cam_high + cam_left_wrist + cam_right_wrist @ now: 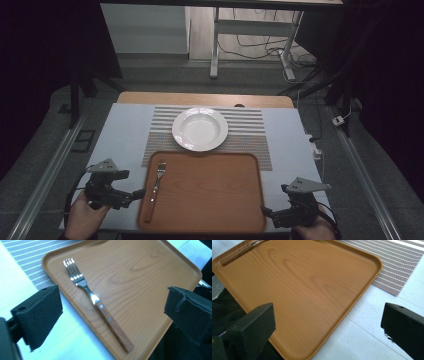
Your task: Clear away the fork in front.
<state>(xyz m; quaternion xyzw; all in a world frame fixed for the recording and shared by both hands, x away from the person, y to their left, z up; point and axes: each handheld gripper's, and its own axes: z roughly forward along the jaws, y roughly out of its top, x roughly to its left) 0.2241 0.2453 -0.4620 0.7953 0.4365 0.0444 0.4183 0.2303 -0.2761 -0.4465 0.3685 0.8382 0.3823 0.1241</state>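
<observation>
Two tools hang open and empty at the near corners of the tray, so the left tool should clear the fork, lying along the tray's left edge, without nudging it.

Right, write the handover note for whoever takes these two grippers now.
Left gripper: open, empty, beside the tray's left edge.
Right gripper: open, empty, at the tray's near right corner.
Wooden-handled metal fork: lying flat inside the orange-brown wood-grain tray, along its left side, tines away.
White round deep plate: empty, on the striped placemat behind the tray.
Done: fork on tray. Left: plate untouched.
</observation>
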